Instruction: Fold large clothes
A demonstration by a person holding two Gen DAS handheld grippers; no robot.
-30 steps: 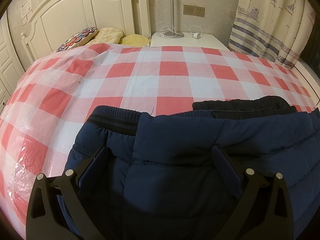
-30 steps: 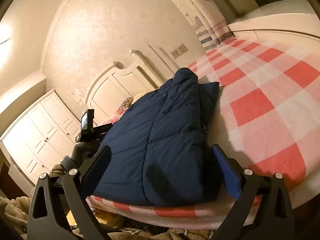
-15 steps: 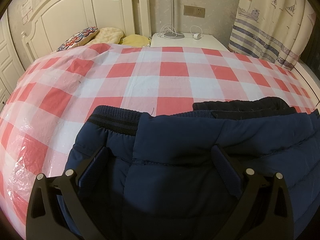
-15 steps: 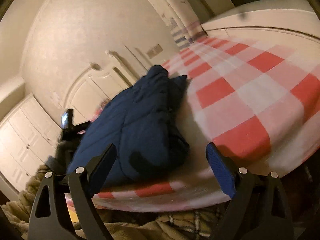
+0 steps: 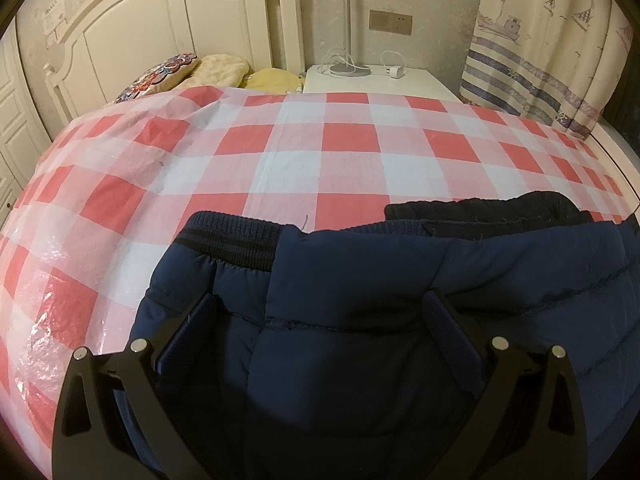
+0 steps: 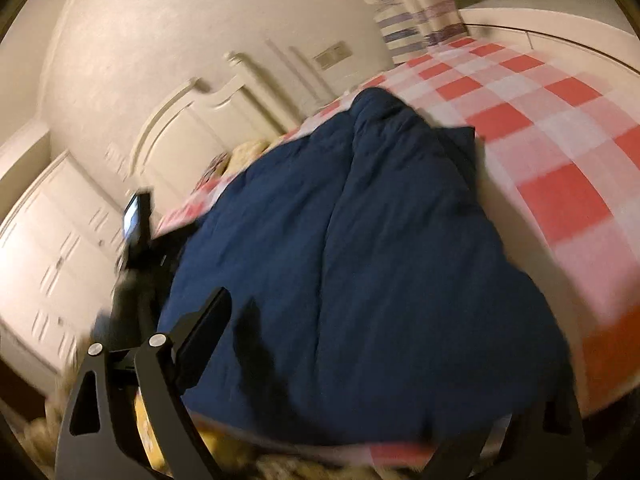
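Evidently the right gripper (image 6: 384, 360), jaws opening and empty, has swung back over the folded navy padded trousers (image 5: 360, 320) on the checked bed (image 5: 320, 152), while the left gripper (image 5: 316, 344) stays spread above the waistband

You see 1 navy jacket (image 5: 400, 320) | 1 checked sheet (image 5: 320, 160) | 3 pillows: floral (image 5: 164, 74), beige (image 5: 222, 68), yellow (image 5: 274, 79) | 1 headboard (image 5: 160, 28) | 1 nightstand (image 5: 376, 82) | 1 lamp (image 5: 347, 65) | 1 charger (image 5: 394, 72) | 1 wall socket (image 5: 391, 22) | 1 curtain (image 5: 544, 44) | 2 grippers: left (image 5: 316, 316), right (image 6: 380, 320)
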